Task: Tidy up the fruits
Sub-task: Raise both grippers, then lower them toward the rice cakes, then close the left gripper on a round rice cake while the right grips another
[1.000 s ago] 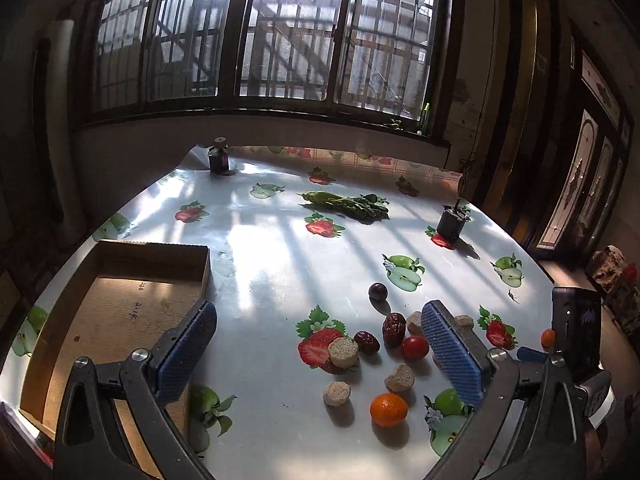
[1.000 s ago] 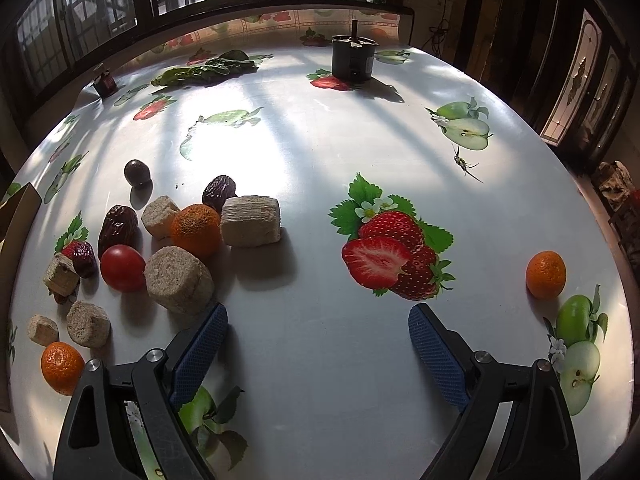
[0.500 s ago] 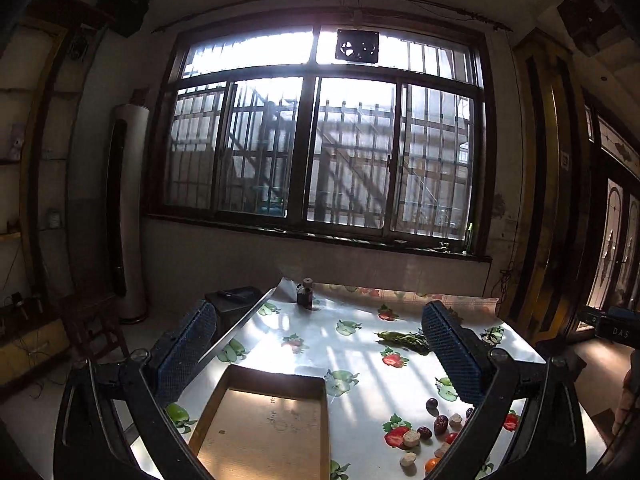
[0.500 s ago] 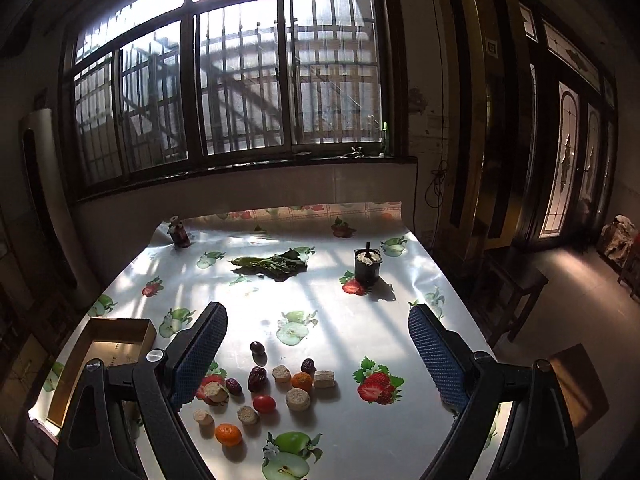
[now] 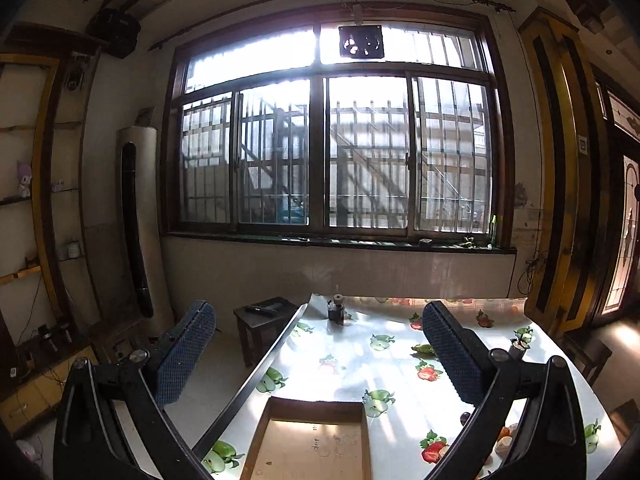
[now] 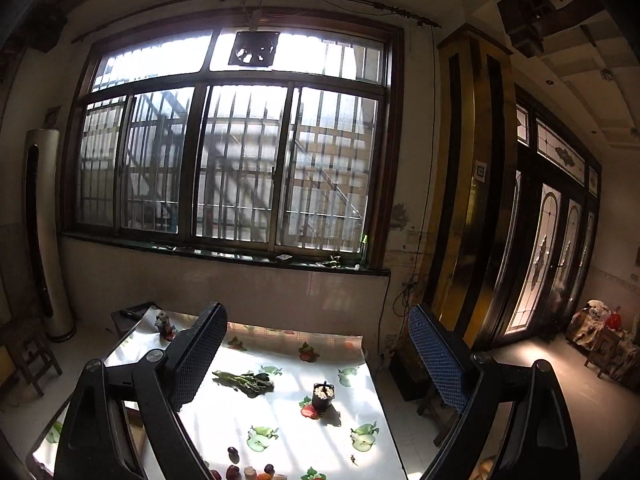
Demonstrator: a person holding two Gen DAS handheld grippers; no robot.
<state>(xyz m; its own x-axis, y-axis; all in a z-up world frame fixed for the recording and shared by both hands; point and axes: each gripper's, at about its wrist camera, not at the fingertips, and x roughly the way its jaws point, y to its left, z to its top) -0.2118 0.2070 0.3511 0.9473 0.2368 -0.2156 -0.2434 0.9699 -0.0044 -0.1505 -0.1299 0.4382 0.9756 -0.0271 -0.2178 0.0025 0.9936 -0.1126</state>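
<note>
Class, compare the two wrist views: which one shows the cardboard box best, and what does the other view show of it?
The left wrist view. The cardboard box lies open between the left gripper fingers, its rim and bare floor lit. In the right wrist view only a sliver of it peeks out behind the right gripper left finger.

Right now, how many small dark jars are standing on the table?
2. One jar is at the far left corner of the table. The other jar is toward the right side, beside the greens. Part of the table is hidden, so there may be more.
</note>
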